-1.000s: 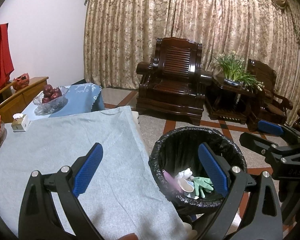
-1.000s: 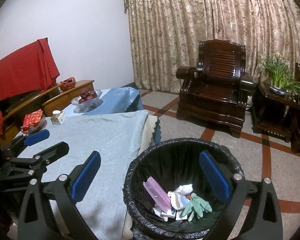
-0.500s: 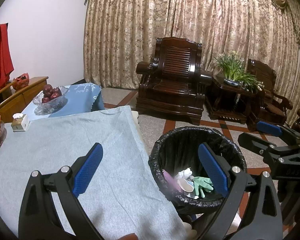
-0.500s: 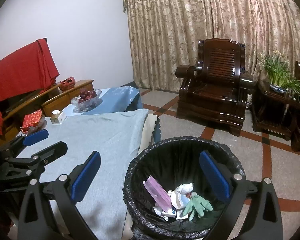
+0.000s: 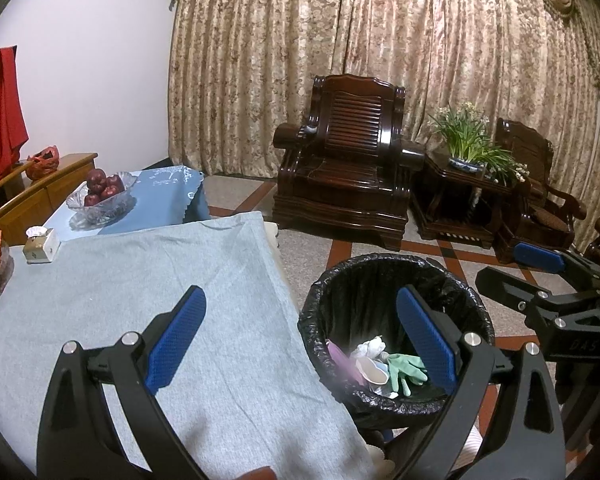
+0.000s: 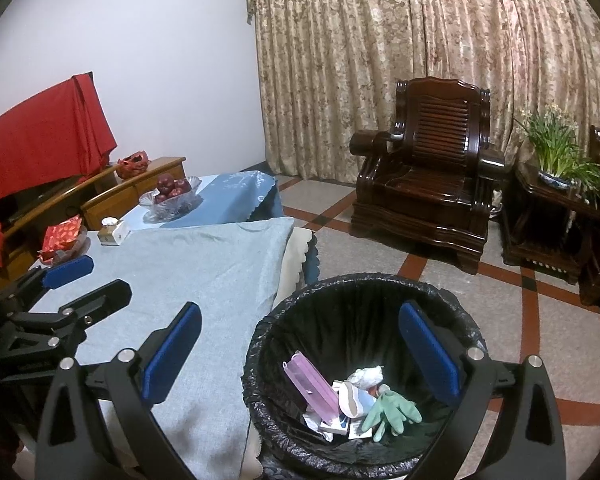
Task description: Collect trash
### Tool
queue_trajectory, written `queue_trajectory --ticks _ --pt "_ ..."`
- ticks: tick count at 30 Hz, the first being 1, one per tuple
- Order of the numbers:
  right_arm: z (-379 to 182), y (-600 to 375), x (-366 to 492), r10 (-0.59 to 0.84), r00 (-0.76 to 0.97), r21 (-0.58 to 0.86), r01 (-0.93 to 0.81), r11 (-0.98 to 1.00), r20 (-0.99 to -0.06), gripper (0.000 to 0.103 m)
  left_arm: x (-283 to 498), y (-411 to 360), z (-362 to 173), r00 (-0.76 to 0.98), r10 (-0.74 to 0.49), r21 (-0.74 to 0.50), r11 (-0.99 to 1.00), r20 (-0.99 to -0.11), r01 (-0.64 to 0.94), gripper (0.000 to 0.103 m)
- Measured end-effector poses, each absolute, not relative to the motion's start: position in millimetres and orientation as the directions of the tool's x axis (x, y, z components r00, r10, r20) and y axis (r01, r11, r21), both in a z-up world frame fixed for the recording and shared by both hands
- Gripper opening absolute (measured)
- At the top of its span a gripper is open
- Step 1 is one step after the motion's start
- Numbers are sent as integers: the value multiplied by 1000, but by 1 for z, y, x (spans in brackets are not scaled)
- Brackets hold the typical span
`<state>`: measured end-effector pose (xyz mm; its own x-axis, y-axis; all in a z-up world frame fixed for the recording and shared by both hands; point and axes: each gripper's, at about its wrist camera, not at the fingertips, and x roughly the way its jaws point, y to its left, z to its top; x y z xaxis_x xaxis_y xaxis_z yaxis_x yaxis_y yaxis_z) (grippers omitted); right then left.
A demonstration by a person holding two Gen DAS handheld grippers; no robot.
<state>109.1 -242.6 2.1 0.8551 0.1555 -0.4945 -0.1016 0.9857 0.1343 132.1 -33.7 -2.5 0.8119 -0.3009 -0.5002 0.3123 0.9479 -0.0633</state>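
Observation:
A black-lined trash bin (image 5: 380, 272) (image 6: 340, 292) stands on the floor beside the table's right edge. Inside lie a green glove (image 6: 390, 410) (image 5: 406, 366), a pink pack (image 6: 312, 388), crumpled white paper (image 6: 366, 376) and small boxes. My left gripper (image 5: 300, 332) is open and empty, spanning the table edge and the bin. My right gripper (image 6: 300, 350) is open and empty above the bin; it also shows in the left wrist view (image 5: 540, 268). The left gripper shows in the right wrist view (image 6: 72, 280).
The table wears a grey cloth (image 5: 140, 280) (image 6: 204, 264). At its far end stand a small box (image 5: 40, 242), a fruit bowl (image 5: 102, 196) and a red-wrapped dish (image 6: 62, 238). A dark wooden armchair (image 5: 348, 168) and a plant stand (image 5: 468, 184) stand beyond.
Both grippers stay open and nearly still. The right gripper has shifted slightly left in the left wrist view.

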Motion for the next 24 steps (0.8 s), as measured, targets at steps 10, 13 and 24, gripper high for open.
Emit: queue_trajectory --ticks 10,13,24 --pt "2 -244 109 155 855 134 -102 986 -494 97 132 -34 -2 812 -300 -64 948 -500 311 94" --pt "1 -244 109 155 855 133 -101 986 -495 97 133 -34 -3 812 -301 -63 948 -500 312 94" --pt "1 -244 109 153 855 131 -101 986 -495 97 132 -34 -4 812 -301 -63 948 -501 313 94"
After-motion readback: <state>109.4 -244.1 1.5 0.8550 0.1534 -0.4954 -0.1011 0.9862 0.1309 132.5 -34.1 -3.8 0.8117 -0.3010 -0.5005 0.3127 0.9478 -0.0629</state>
